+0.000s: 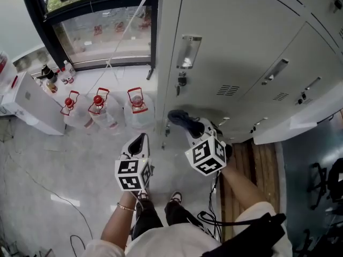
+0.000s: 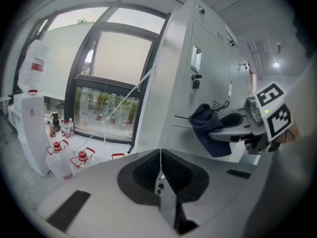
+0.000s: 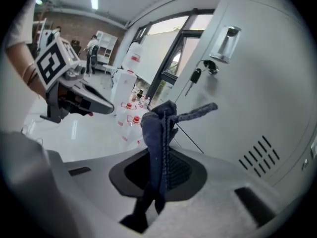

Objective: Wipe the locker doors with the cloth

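The white-grey lockers (image 1: 241, 52) fill the upper right of the head view. A dark blue cloth (image 1: 179, 119) is clamped in my right gripper (image 1: 186, 126), low down near the left locker's door. In the right gripper view the cloth (image 3: 159, 133) stands up between the shut jaws of my right gripper (image 3: 162, 152), a little off the door (image 3: 247, 108); I cannot tell whether it touches. My left gripper (image 1: 140, 139) hangs to the left over the floor, away from the lockers. My left gripper (image 2: 160, 156) has its jaws pressed together on nothing. The left gripper view also shows the cloth (image 2: 205, 128).
A key (image 1: 181, 80) hangs in the lock under the door handle (image 1: 188, 51). Three water jugs with red caps (image 1: 98, 108) stand on the floor by the window (image 1: 102, 31). A white unit (image 1: 32, 106) is at left, wooden boards (image 1: 257, 165) at right.
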Tool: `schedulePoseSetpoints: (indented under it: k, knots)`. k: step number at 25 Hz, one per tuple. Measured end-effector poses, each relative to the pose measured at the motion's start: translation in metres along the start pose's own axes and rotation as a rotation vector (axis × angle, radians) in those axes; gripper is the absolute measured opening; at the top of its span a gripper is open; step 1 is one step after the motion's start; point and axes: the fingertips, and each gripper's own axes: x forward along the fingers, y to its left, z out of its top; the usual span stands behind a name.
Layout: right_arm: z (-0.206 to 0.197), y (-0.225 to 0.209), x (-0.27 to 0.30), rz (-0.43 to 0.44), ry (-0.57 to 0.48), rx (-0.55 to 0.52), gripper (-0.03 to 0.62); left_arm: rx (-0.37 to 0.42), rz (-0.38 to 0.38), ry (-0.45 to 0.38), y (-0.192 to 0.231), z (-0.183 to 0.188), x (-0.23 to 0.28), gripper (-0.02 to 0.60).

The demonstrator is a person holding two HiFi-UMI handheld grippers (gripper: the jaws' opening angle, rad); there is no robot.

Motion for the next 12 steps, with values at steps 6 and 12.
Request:
schedulePoseSetpoints:
  k: [6,12]
  knots:
    - [0.004,-0.006,0.019,-0.041,0.027,-0.274,0.043,-0.007,-0.002,0.013,0.004,-0.010,0.013,0.009]
    - [0.010,-0.012,0.038,-0.071,0.025,-0.389,0.043,-0.010,-0.008,0.016,0.008,-0.017,0.029,0.009]
